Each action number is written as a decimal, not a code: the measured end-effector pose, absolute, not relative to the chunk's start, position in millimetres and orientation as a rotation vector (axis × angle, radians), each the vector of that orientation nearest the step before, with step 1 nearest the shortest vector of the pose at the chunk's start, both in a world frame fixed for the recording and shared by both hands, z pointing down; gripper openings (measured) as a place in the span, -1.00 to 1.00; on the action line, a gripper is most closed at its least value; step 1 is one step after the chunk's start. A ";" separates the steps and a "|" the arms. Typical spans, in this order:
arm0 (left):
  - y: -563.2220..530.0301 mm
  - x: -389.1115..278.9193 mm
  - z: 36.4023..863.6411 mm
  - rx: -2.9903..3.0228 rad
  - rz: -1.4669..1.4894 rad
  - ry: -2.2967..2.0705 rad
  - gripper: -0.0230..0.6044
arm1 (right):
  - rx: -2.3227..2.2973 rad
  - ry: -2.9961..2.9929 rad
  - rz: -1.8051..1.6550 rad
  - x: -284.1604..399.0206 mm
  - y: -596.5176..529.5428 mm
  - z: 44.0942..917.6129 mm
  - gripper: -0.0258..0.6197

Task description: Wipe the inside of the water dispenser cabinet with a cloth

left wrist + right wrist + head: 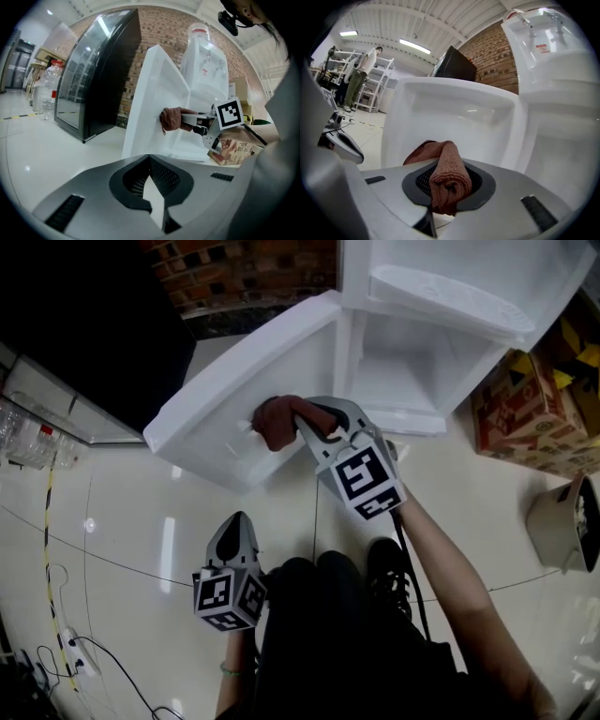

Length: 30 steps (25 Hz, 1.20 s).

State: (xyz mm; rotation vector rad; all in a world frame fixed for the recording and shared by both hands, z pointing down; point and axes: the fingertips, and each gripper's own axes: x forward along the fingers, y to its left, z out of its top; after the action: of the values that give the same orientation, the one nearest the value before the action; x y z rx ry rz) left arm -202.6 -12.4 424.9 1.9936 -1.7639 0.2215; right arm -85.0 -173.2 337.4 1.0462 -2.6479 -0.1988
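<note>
While the right gripper clamps the cloth, door contact looks likely.

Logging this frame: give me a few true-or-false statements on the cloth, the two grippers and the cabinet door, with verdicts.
1. The right gripper is shut on the brown cloth. True.
2. The cabinet door is closed. False: it stands wide open.
3. The cloth is at the door's inner face. True.
4. The left gripper holds a spray bottle. False: nothing is between its jaws, and it is apart from the door.
</note>
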 end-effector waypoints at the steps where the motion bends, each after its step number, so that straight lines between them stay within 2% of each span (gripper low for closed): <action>1: -12.0 -204.0 425.5 1.992 0.223 -1.769 -0.94 | 1.085 -2.639 -0.176 -75.5 -180.6 338.5 -0.68; 8: -13.2 -200.5 422.8 2.005 0.220 -1.761 -0.94 | 1.318 -2.547 -0.049 -8.1 -215.5 359.4 -0.68; 13: -14.9 -196.3 418.3 2.004 0.213 -1.749 -0.94 | 1.347 -2.551 -0.010 -0.2 -216.3 359.8 -0.68; 18: -14.0 -196.9 419.2 1.990 0.203 -1.743 -0.94 | 1.098 -2.742 0.045 -53.8 -154.9 354.9 -0.68; 24: -14.7 -195.5 417.2 2.018 0.214 -1.744 -0.94 | 0.685 -2.794 0.055 -128.2 -74.2 393.4 -0.68; 30: -24.0 -179.0 399.1 2.131 0.237 -1.716 -0.94 | 0.662 -2.749 0.047 -150.5 -80.0 418.5 -0.68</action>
State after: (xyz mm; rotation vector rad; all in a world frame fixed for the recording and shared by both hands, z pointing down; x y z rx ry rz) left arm -179.0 -24.0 399.1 2.1310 -1.7162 0.2366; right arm -150.5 -80.0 418.5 0.6620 -2.7487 0.0468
